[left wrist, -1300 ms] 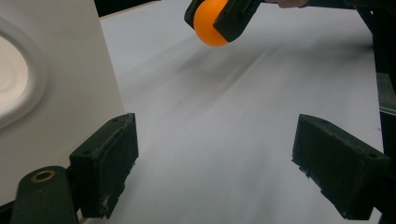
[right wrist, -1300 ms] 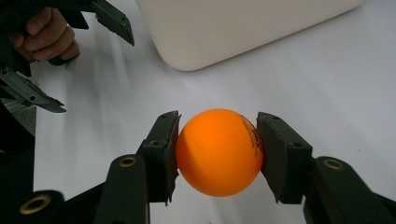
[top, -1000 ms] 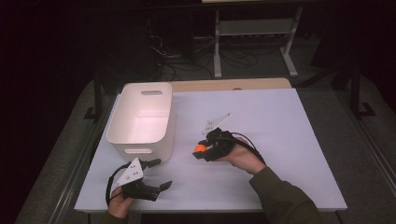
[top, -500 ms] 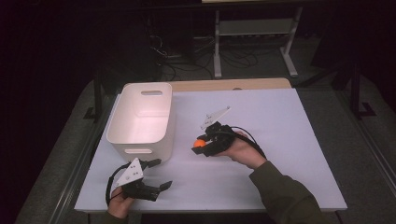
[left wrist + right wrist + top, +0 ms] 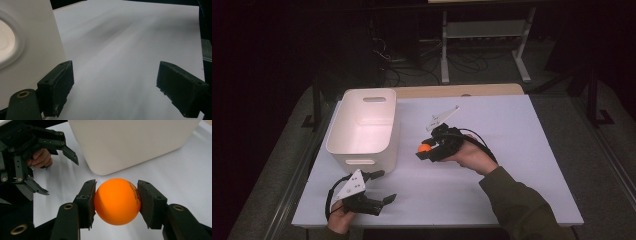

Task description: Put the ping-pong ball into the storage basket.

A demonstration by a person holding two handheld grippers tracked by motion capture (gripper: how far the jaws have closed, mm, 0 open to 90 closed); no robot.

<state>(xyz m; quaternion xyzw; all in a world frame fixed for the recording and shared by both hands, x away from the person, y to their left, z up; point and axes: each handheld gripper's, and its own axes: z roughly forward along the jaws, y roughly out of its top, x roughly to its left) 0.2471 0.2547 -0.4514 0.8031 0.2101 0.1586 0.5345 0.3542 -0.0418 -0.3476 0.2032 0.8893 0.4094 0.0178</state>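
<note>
Orange ball point(image 5: 117, 201): a ping-pong-sized ball with dark print on one side, clamped between the two black jaws of the right claw point(image 5: 117, 202). In the high view the ball point(image 5: 424, 148) shows as an orange spot near the table's middle, just off the bin's 3 o'clock side.

Right claw point(image 5: 428, 150): narrowed onto the ball, a pad pressed against each side. It is lifted off the table, jaws pointing toward 9 o'clock, at the bin. A hand point(image 5: 472, 156) in an olive sleeve point(image 5: 517, 200) grips it; a black cable loops behind, and a grey three-cornered plate stands up at its 12 o'clock side.

Left claw point(image 5: 382, 186): wide, jaws well apart with nothing between them. It sits at the table's 7 o'clock corner, jaws pointing toward 3 o'clock. In the left gripper view the left claw point(image 5: 115, 87) has bare white table between its pads, and the bin's wall is just beside the left-hand jaw. From the right gripper view the left claw point(image 5: 60, 170) shows farther off at upper left, with fingers point(image 5: 40, 157) wrapped around it.

White bin point(image 5: 367, 127): a plastic tub with rounded corners and handle cut-outs, upright at the table's 9 o'clock side, its inside looking empty from above. The bin wall point(image 5: 135, 142) rises just beyond the ball in the right gripper view.

Table point(image 5: 512, 130): a white top with a pale wooden strip along the 12 o'clock edge.

Surroundings: dark floor, cables and a white metal frame point(image 5: 484, 35) beyond the table at 12 o'clock.
</note>
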